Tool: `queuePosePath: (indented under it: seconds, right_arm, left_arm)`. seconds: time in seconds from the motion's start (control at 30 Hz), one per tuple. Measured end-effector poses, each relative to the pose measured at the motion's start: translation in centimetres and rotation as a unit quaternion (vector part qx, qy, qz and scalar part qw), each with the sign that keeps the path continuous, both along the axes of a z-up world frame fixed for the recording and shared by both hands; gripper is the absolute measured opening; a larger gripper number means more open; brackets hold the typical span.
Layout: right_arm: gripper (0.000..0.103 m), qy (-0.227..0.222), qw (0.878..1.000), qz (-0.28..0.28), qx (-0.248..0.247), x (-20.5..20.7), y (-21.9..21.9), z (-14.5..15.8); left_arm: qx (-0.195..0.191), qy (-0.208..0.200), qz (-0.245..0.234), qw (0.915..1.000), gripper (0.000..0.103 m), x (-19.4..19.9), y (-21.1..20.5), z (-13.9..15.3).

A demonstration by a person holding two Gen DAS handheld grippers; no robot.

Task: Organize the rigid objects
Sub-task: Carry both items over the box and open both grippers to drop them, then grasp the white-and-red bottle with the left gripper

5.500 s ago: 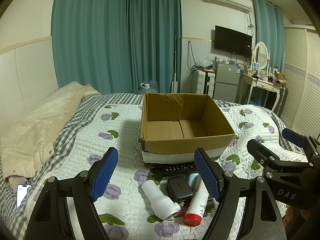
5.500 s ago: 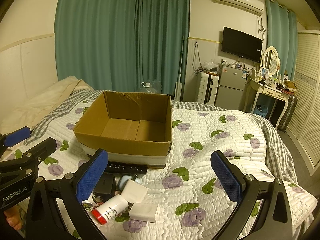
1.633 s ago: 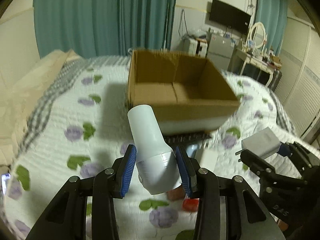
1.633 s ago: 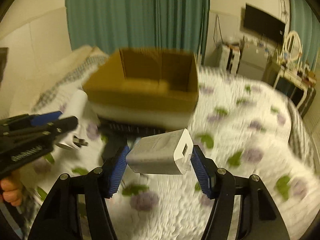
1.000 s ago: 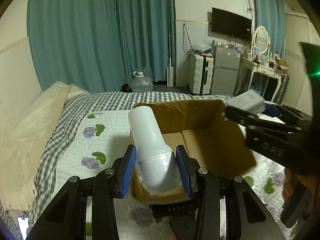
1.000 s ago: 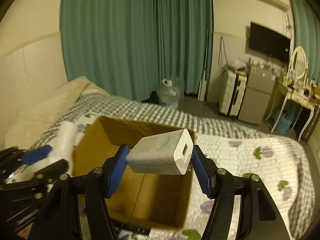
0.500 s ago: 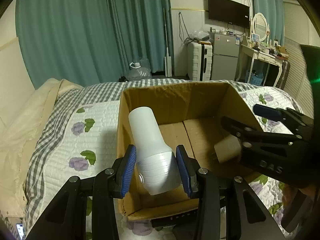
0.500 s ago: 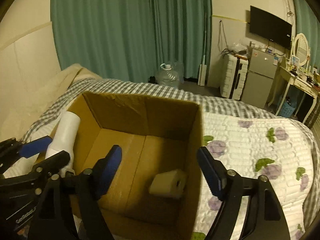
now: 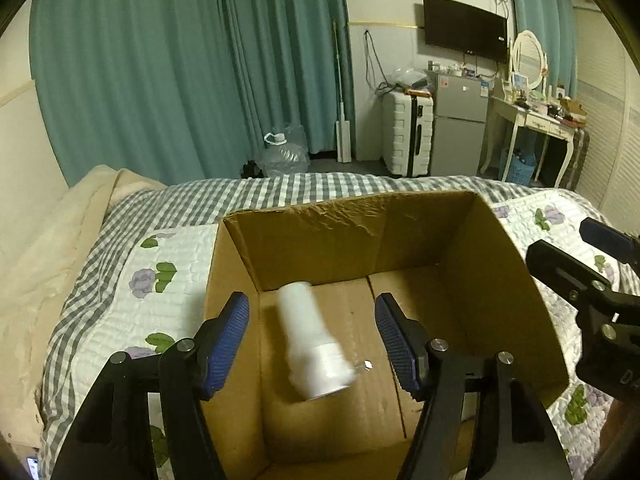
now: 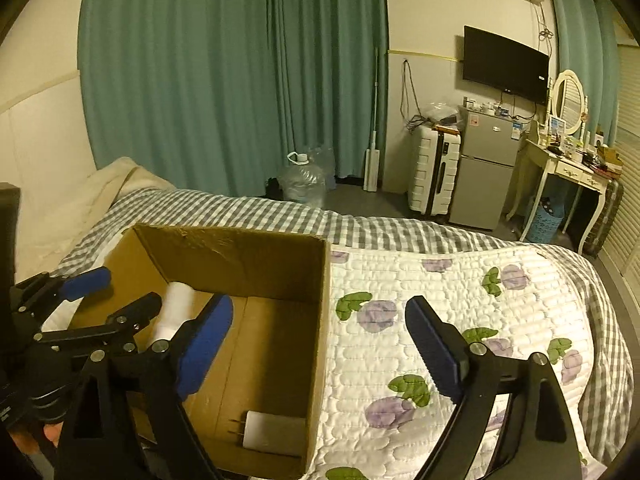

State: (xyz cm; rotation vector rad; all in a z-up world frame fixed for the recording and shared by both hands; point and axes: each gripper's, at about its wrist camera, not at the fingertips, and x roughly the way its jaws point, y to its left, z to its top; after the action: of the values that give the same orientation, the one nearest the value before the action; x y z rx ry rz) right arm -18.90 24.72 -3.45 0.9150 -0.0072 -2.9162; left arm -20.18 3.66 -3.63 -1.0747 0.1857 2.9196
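Cardboard box [image 9: 472, 240] holds a white bottle [image 9: 312, 344] and white charger [image 10: 274, 432]; both grippers' fingers [image 9: 226, 344] spread wide, empty.

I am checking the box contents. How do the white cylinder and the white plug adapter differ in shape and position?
The white cylinder is round, long and motion-blurred; the white plug adapter is flat, boxy and sharp. The cylinder is toward the box's left side, the adapter in its near right corner. Both are white and inside the cardboard box.

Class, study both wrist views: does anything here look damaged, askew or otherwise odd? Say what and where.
The cardboard box has a crumpled, dented far wall along its top edge. Inside it, the white bottle is motion-blurred and tilted between the open left gripper fingers. The white charger lies flat in the box's corner.
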Motion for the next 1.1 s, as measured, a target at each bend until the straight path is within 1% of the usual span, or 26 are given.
queuePosePath:
  seconds: [0.13, 0.23, 0.37, 0.43, 0.5, 0.53, 0.57, 0.7, 0.8, 0.97, 1.0, 1.1]
  right_arm:
    - [0.09, 0.005, 1.0, -0.007, 0.005, 1.2, -0.1, 1.3]
    - [0.094, 0.015, 1.0, -0.005, 0.009, 3.5, 0.0, 3.3]
    - [0.096, 0.034, 0.999, -0.004, 0.015, 7.2, 0.2, 6.4]
    - [0.097, 0.042, 0.999, -0.003, 0.015, 9.3, 0.1, 7.7]
    - [0.1, 0.047, 0.999, 0.003, 0.015, 11.4, -0.1, 8.5]
    - [0.103, 0.05, 0.999, 0.007, 0.017, 12.5, -0.1, 8.8]
    - [0.103, 0.052, 0.998, 0.009, 0.021, 13.4, -0.2, 8.8]
    - [0.103, 0.043, 0.998, 0.017, 0.03, 16.1, -0.6, 7.5]
    - [0.103, 0.022, 0.999, 0.024, 0.028, 17.2, -0.5, 4.9]
    - [0.103, -0.041, 0.998, 0.027, 0.03, 16.7, -0.6, -0.9]
    - [0.103, -0.049, 0.998, 0.027, 0.03, 16.5, -0.5, -1.5]
    - [0.103, -0.073, 0.996, 0.027, 0.039, 15.8, -0.7, -3.7]
  left_arm:
    - [-0.002, 0.0, 0.008, 1.0, 0.068, 1.1, -0.3, 1.2]
    - [0.0, 0.013, 0.012, 0.9998, 0.068, 3.0, -0.6, 3.1]
    - [0.009, 0.038, 0.013, 0.9992, 0.068, 6.5, -1.1, 5.9]
    - [0.013, 0.046, 0.016, 0.9987, 0.071, 8.5, -1.7, 7.0]
    - [0.016, 0.052, 0.019, 0.9983, 0.072, 10.4, -2.1, 7.6]
    - [0.017, 0.053, 0.02, 0.9983, 0.072, 11.1, -2.3, 7.7]
    - [0.018, 0.052, 0.02, 0.9983, 0.073, 11.6, -2.6, 7.5]
    - [0.015, 0.033, 0.024, 0.999, 0.073, 13.4, -2.8, 5.9]
    - [0.03, -0.001, 0.017, 0.9994, 0.073, 14.2, -3.0, 2.7]
    - [0.026, -0.044, 0.003, 0.9987, 0.073, 15.2, -1.9, -2.7]
    - [0.026, -0.056, -0.004, 0.9981, 0.073, 15.2, -1.5, -3.9]
    - [0.025, -0.079, -0.02, 0.9964, 0.073, 15.7, -1.1, -5.9]
